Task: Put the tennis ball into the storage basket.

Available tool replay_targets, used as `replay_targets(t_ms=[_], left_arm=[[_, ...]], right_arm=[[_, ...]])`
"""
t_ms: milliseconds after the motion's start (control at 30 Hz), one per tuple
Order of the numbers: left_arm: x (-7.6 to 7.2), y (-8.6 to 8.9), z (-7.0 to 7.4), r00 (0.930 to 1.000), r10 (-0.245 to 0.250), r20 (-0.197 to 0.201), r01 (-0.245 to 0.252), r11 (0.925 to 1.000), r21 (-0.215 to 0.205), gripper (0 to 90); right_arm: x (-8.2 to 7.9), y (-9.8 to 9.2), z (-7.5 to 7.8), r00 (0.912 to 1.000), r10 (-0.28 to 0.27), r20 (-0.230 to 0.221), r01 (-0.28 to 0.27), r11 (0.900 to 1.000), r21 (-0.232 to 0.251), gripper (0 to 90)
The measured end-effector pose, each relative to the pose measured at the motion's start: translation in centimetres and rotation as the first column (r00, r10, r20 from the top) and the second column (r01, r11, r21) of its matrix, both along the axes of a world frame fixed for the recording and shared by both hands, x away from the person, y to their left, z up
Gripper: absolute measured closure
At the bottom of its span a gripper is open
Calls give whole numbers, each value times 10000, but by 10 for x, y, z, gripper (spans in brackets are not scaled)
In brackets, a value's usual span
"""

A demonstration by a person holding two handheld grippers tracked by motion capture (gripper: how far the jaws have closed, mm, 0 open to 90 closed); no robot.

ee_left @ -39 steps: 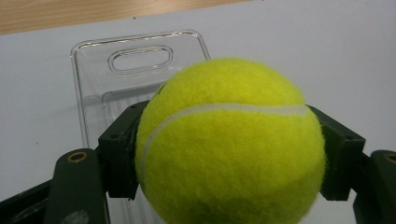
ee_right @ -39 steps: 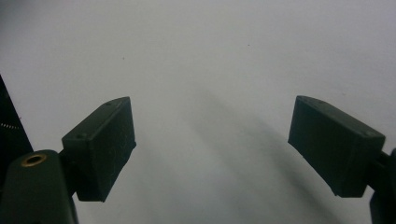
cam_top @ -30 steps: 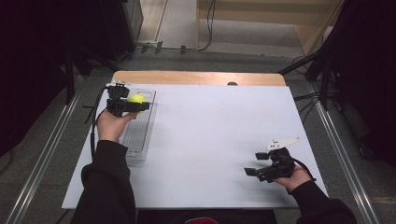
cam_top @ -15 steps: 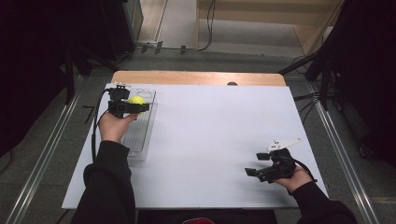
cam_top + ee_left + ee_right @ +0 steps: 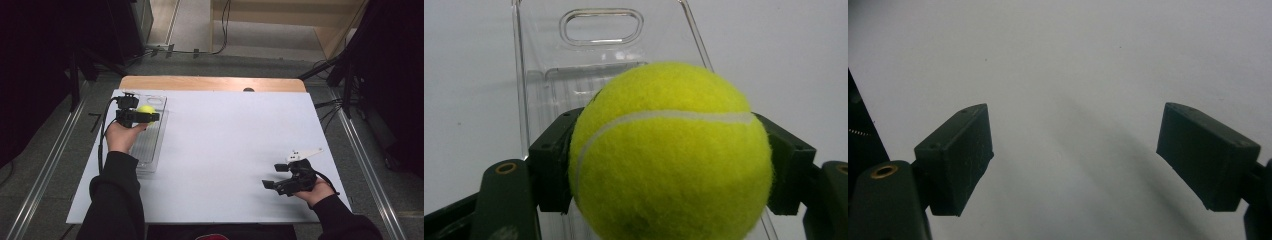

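1. The left hand-held gripper (image 5: 142, 116) is clamped on a yellow tennis ball (image 5: 669, 152), held over the far end of a clear plastic tray (image 5: 150, 150) near the tabletop's (image 5: 225, 145) left edge.
2. The tray, with a handle slot (image 5: 601, 25), looks bare inside.
3. The right hand-held gripper (image 5: 274, 176) rests at the near right, jaws apart, nothing between them.

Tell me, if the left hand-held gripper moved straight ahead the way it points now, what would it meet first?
Probably the clear plastic tray. The left hand-held gripper, shut on the tennis ball, points along it toward the end wall with the handle cutout. Height above the tray is unclear.
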State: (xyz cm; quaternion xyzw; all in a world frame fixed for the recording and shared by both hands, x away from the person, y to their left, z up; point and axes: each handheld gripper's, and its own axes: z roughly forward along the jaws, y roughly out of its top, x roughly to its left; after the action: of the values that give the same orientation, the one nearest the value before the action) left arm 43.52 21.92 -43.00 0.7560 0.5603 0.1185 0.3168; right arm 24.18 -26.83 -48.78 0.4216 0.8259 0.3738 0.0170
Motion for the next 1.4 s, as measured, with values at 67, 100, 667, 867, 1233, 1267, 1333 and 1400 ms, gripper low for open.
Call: replay_targets(t_ms=[67, 100, 667, 867, 1233, 1267, 1333, 1400], left_arm=[[0, 1, -1, 10000, 53, -40, -53, 10000, -7, 262], [0, 1, -1, 10000, 43, -50, -43, 10000, 3, 261], [0, 2, 2, 9996, 181, -227, -190, 9990, -412, 175], [-2, 3, 12, 9999, 153, 16, -153, 9993, -331, 152], [-6, 1, 27, 9993, -377, 25, 378, 9973, -624, 153], [-7, 0, 29, 9990, -446, 44, 448, 9972, -598, 154], [-8, -2, 31, 9983, -573, 50, 575, 9959, -692, 154], [-8, -4, 34, 9971, -763, 46, 764, 9937, -816, 154]], right_arm=[[0, 0, 0, 10000, 4, 0, -4, 10000, -9, 127], [0, 0, 0, 10000, 10, -3, -10, 10000, -14, 127], [0, 1, 0, 10000, 45, 7, -45, 10000, -15, 127], [0, 1, 0, 10000, 27, -3, -27, 10000, -17, 127], [1, 2, 0, 10000, 88, 3, -88, 10000, -32, 127], [1, 2, 0, 10000, 88, 1, -88, 10000, -32, 127], [0, 2, 0, 9999, 104, 4, -104, 9999, -31, 127], [0, 2, 0, 9999, 117, 3, -117, 9999, -31, 127]])
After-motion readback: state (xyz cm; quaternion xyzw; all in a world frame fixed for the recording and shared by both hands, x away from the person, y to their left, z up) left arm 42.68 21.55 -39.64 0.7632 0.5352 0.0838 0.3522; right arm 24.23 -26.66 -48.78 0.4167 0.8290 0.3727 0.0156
